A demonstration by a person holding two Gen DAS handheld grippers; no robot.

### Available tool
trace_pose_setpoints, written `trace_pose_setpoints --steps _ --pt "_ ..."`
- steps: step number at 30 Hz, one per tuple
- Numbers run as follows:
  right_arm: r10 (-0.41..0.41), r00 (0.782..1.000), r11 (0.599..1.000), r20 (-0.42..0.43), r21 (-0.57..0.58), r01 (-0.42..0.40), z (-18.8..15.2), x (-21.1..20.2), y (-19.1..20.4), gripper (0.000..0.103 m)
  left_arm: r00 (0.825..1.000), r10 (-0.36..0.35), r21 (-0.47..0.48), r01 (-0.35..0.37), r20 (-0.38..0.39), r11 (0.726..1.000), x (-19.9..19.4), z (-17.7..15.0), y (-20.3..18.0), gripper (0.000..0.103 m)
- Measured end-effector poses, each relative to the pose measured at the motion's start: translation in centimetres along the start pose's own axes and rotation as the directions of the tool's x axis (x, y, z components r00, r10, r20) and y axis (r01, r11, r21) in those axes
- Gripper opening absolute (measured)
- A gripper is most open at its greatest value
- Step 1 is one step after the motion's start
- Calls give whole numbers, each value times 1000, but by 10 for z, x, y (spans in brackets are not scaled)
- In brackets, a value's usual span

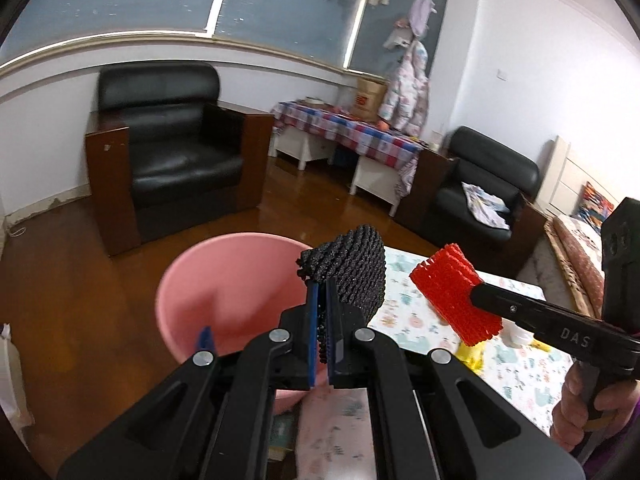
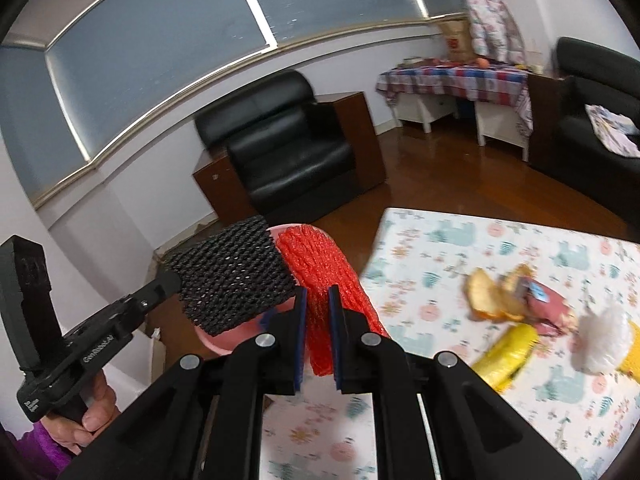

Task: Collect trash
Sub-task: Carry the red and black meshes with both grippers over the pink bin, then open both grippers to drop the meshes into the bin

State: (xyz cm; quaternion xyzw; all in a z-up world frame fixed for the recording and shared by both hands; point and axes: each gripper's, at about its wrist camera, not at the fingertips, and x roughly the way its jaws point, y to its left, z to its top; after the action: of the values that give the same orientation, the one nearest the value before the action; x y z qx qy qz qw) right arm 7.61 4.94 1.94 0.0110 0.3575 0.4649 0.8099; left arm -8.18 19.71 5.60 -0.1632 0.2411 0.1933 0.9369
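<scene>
My left gripper [image 1: 322, 296] is shut on a black foam net sleeve [image 1: 352, 268] and holds it over the near rim of the pink basin [image 1: 224, 292]. My right gripper [image 2: 318, 300] is shut on a red foam net sleeve [image 2: 320, 268], held beside the black sleeve [image 2: 236, 276] near the basin [image 2: 224, 340]. The red sleeve also shows in the left wrist view [image 1: 456, 296], above the table's edge. Orange peel [image 2: 492, 292], a yellow piece [image 2: 508, 354] and a white crumpled piece [image 2: 600, 340] lie on the patterned table [image 2: 460, 240].
The basin stands on the wood floor [image 1: 80, 280] left of the table. A black armchair [image 1: 172, 148] stands behind it. A second armchair [image 1: 480, 192] and a checked-cloth side table [image 1: 352, 128] are at the back right.
</scene>
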Motion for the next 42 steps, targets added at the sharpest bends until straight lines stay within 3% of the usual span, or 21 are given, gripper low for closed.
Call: trace_pose_setpoints --steps 9,17,27,30,32,34,36,42 --pt "67 997 996 -48 -50 -69 13 45 43 10 994 111 -41 -111 -14 993 2 -2 37 3" --pt "82 989 995 -119 -47 -88 13 96 67 10 985 160 -35 -163 -65 986 19 -14 53 3" --pt "78 982 997 -175 -12 -81 3 141 68 11 977 178 -18 -181 -118 983 40 -22 64 3" --pt "67 980 998 -186 -8 -70 2 146 66 20 980 171 -20 -174 -103 985 42 -21 64 4" --pt "57 982 998 -183 -12 -60 3 146 65 36 980 170 -20 -173 -106 985 43 -22 64 6" --pt "54 984 998 -169 -10 -57 2 145 64 41 979 168 -24 -172 -116 985 44 -24 65 21" --pt "52 985 998 -165 -13 -55 2 143 62 41 980 159 -41 -165 -123 985 44 -25 67 31" --pt "48 988 998 -147 -20 -52 2 134 56 41 982 151 -42 -157 -114 987 42 -22 65 32"
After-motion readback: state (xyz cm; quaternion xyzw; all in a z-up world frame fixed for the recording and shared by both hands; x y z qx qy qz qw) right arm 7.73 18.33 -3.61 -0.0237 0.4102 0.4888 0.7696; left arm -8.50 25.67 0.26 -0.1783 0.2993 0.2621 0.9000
